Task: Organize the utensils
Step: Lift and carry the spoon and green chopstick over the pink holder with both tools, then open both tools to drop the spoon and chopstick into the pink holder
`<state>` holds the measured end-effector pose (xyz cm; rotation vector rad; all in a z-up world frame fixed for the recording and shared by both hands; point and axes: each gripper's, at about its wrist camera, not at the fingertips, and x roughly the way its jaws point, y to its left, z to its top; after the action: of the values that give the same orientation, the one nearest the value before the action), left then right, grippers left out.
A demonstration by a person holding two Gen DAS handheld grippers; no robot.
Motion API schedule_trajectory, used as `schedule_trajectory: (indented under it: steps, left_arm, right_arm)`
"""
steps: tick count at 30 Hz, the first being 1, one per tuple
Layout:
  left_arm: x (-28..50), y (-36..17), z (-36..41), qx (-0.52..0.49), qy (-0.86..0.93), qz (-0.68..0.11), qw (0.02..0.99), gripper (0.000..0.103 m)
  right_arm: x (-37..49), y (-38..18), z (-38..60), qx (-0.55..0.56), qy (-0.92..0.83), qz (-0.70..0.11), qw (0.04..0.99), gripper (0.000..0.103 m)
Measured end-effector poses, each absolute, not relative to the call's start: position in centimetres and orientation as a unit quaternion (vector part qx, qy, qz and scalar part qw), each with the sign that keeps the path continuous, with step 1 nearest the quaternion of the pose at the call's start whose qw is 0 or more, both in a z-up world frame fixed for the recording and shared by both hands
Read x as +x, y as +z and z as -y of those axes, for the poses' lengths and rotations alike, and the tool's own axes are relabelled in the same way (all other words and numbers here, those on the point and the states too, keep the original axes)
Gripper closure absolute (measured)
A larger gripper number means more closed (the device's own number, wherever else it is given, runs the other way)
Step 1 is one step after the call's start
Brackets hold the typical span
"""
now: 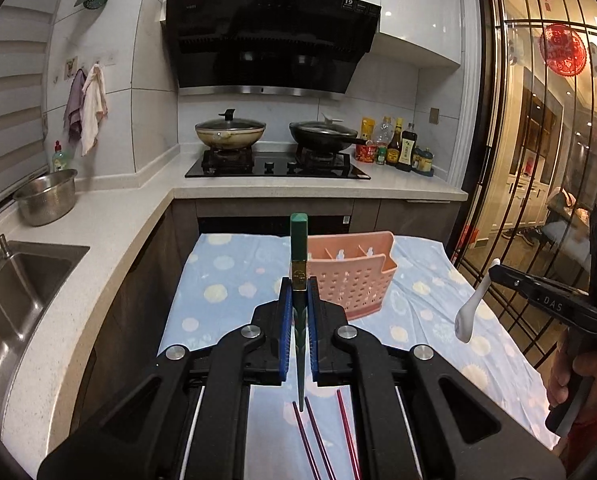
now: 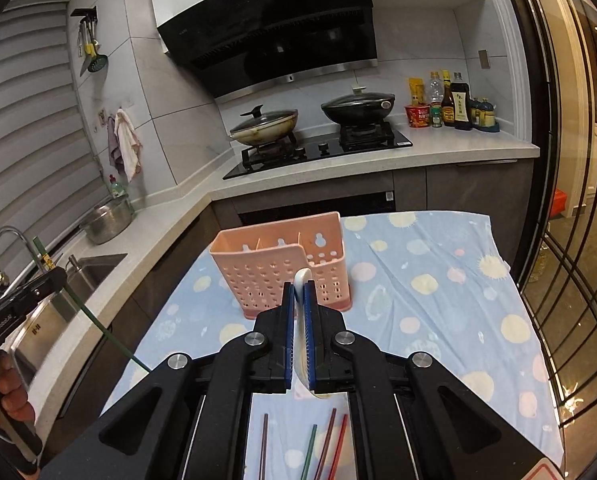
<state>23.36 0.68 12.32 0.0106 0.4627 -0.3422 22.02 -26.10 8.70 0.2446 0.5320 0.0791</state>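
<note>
My left gripper (image 1: 299, 286) is shut on a green chopstick (image 1: 298, 240), thick end up and thin tip hanging down between the pads. My right gripper (image 2: 298, 290) is shut on a white ceramic spoon (image 2: 301, 280); from the left wrist view that spoon (image 1: 468, 312) hangs bowl-down from the gripper at the right. A pink perforated utensil holder (image 2: 282, 268) with several compartments stands on the spotted blue cloth (image 2: 438, 280), just beyond both grippers; from the left wrist it is the holder (image 1: 346, 276). Several loose chopsticks (image 2: 318, 444) lie on the cloth below the grippers.
A white counter (image 1: 110, 224) wraps around left and behind, with a sink (image 1: 22, 276), a steel bowl (image 1: 46, 196), a gas hob with two lidded pans (image 1: 230, 130), and sauce bottles (image 1: 402, 148). A glass sliding door (image 1: 538, 120) stands on the right. A hand (image 1: 578, 376) grips the right tool.
</note>
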Motion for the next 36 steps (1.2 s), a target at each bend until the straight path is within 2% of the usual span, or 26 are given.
schedule_trajectory:
  steps: [13, 18, 24, 27, 28, 30, 32, 34, 36]
  left_arm:
    - [34.0, 19.9, 3.5, -0.005, -0.178, -0.169, 0.969, 0.096]
    - [38.6, 18.2, 4.7, -0.019, -0.179, -0.191, 0.965, 0.096]
    - [42.1, 13.2, 5.5, -0.01, -0.163, -0.24, 0.957, 0.096]
    - [43.1, 11.2, 5.1, -0.011, -0.152, -0.262, 0.953, 0.094]
    - [43.1, 10.7, 4.9, -0.01, -0.142, -0.268, 0.953, 0.089]
    - [42.7, 10.2, 4.5, -0.012, -0.132, -0.266, 0.955, 0.056]
    - [41.8, 10.1, 4.0, -0.011, -0.124, -0.258, 0.958, 0.049]
    - [40.4, 10.3, 3.5, -0.011, -0.126, -0.255, 0.959, 0.047]
    - [39.0, 10.6, 2.7, -0.011, -0.123, -0.25, 0.96, 0.038]
  right_arm:
    - [34.9, 12.0, 27.8, 0.164, 0.053, -0.227, 0.959, 0.098]
    - [39.4, 9.3, 28.1, 0.178, 0.056, -0.251, 0.95, 0.098]
    - [41.9, 4.0, 27.9, 0.17, 0.046, -0.298, 0.938, 0.098]
    - [42.0, 2.4, 28.2, 0.164, 0.032, -0.305, 0.937, 0.093]
    - [41.7, 2.2, 27.9, 0.158, 0.024, -0.304, 0.939, 0.089]
    - [40.8, 2.4, 27.8, 0.152, 0.021, -0.297, 0.943, 0.082]
    - [39.6, 2.8, 28.0, 0.152, 0.019, -0.287, 0.946, 0.072]
    - [37.9, 3.4, 28.1, 0.156, 0.02, -0.28, 0.947, 0.07]
    - [35.9, 4.1, 28.2, 0.162, 0.022, -0.275, 0.948, 0.067]
